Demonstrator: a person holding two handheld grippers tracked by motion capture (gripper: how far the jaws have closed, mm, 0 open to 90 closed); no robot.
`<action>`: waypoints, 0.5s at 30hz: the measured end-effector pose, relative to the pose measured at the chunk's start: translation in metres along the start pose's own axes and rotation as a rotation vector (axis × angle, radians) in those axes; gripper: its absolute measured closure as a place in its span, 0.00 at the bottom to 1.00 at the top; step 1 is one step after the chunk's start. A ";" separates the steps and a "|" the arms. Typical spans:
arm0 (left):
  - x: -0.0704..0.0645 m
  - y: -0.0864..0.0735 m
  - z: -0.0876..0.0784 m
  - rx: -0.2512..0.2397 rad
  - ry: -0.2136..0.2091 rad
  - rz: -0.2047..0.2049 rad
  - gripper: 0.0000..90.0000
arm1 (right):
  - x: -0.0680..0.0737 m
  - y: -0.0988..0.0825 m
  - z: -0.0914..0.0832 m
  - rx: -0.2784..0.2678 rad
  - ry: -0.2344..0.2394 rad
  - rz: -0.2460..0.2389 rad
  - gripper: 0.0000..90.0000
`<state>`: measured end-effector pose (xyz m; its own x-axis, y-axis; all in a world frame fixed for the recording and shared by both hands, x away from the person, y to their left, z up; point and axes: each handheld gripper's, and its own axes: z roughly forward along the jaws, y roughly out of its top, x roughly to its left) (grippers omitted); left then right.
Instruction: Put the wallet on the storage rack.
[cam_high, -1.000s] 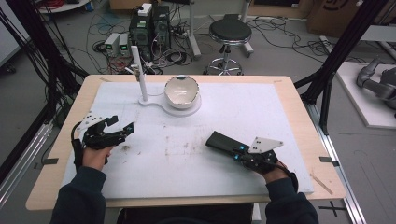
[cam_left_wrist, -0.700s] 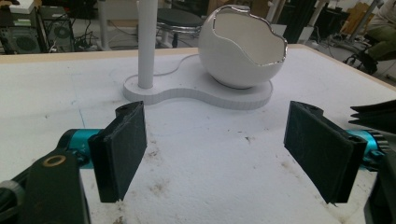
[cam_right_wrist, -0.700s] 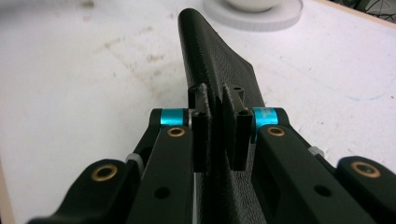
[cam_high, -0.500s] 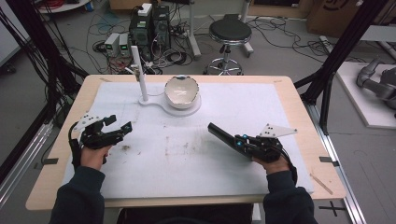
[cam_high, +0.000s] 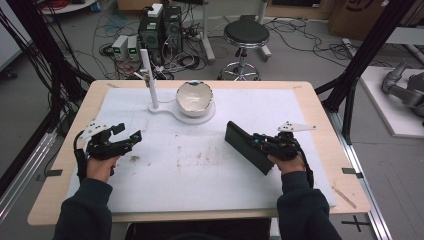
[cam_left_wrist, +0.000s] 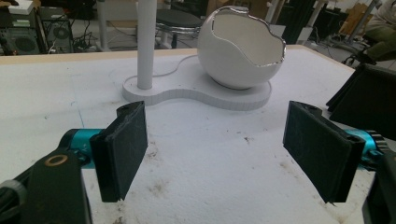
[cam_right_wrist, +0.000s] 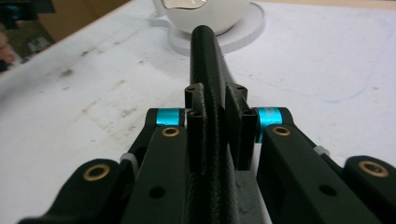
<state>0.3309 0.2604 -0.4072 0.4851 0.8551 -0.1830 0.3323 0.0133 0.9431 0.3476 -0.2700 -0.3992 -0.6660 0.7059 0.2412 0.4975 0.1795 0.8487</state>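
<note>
I see the left gripper (cam_high: 125, 138) low over the left side of the worktop (cam_high: 70, 125), above the white mat (cam_high: 280, 110) that covers most of it. Its jaws stand wide apart with nothing between them; in the left gripper view the two black pads (cam_left_wrist: 122, 149) frame a bare, stained stretch of mat. The left hand (cam_high: 100, 162) holds it from behind, with the dark sleeve (cam_high: 82, 210) coming in from the bottom edge.

The right gripper (cam_high: 260, 142) is on the right side of the mat, jaws closed on a flat black panel (cam_high: 248, 146). From the high view the panel runs out from the jaws towards the middle of the worktop; I cannot tell whether its lower edge touches the mat. In the right gripper view I look straight along its thin edge, pinched between the jaws and pointing at the white bowl (cam_right_wrist: 205, 11).

That bowl (cam_high: 194, 97) looks like a cracked eggshell with a jagged rim and sits on a flat white base (cam_high: 192, 116) at the far middle of the mat. A white post (cam_high: 149, 80) rises from the same base, just to the bowl's left. The panel's far end is well short of the base.

Beyond the worktop, on the floor, are a black stool (cam_high: 246, 34) and computer boxes (cam_high: 160, 27) with loose cables
</note>
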 end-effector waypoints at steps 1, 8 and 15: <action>0.000 0.000 0.000 0.000 0.000 0.000 0.24 | 0.000 0.000 0.000 0.000 0.000 0.000 0.89; -0.001 0.000 0.000 0.002 -0.004 0.002 0.25 | -0.007 -0.002 -0.003 -0.010 -0.038 0.011 0.65; -0.001 0.000 0.000 0.001 -0.004 0.003 0.25 | -0.008 -0.013 -0.014 -0.042 -0.084 -0.009 0.50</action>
<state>0.3305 0.2593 -0.4071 0.4898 0.8528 -0.1811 0.3316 0.0099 0.9434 0.3383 -0.2881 -0.4058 -0.6205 0.7596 0.1951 0.4674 0.1584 0.8698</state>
